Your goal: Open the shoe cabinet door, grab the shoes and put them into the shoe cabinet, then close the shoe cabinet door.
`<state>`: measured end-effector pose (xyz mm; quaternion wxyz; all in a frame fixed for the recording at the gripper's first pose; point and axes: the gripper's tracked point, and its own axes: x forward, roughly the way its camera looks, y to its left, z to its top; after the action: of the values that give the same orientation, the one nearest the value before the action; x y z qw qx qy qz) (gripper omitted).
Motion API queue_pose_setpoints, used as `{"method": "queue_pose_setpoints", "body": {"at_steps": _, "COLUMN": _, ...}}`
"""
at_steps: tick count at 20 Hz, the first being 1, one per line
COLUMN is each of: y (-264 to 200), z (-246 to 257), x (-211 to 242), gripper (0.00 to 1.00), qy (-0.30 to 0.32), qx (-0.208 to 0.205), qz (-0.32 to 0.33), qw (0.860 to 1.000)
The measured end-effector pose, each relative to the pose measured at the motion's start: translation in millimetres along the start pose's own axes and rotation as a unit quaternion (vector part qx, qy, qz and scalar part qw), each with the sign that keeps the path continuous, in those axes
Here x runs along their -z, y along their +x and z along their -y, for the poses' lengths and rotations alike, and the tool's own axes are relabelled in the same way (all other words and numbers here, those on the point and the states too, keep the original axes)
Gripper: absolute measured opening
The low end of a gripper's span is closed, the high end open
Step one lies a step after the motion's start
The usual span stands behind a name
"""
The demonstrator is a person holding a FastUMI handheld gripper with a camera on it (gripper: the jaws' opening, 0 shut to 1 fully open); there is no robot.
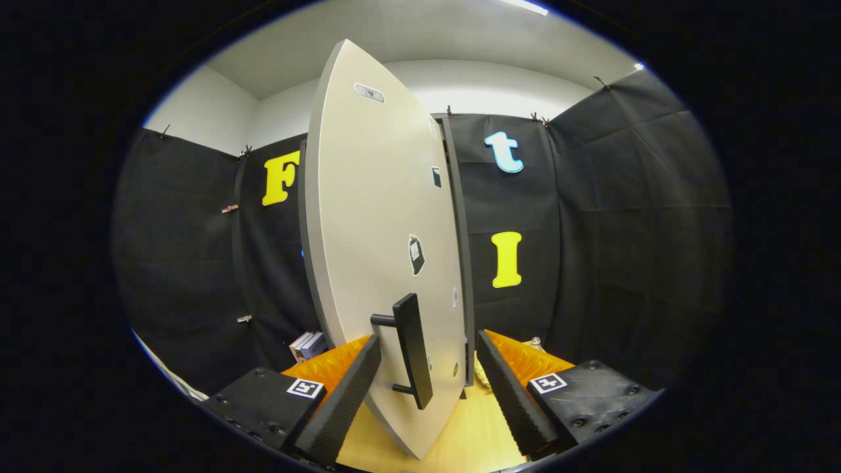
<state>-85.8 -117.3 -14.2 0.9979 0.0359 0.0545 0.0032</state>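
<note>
Item: shoe cabinet door. Pale grey panel, swung partly open and seen nearly edge-on, standing upright between the two fingers of the gripper and rising well above them. Several small stickers and a small oval fitting near the top are seen on its face; their markings are too small to make out.

Item: door handle. Dark vertical bar, carried on two short posts off the lower part of the door face. It is placed in the gap between the fingers, nearer the left one; no contact with either finger is seen.

Item: gripper. Fingers are held wide apart, one on each side of the door's lower end, clamped on nothing.

Item: cabinet frame. A dark vertical edge is seen just behind the door's right side.

Item: table. Light wood surface is seen beneath the door and fingers.

Item: books. A small stack is seen beyond the left finger, against the booth wall.

Shoes: not identified with certainty.
</note>
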Motion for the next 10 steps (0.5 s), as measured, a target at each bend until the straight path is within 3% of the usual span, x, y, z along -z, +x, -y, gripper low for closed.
{"method": "queue_pose_setpoints", "body": {"at_steps": 10, "y": 42, "z": -84, "x": 26, "gripper": 0.98, "qy": -0.002, "qx": -0.007, "qz": -0.011, "qw": 1.0}}
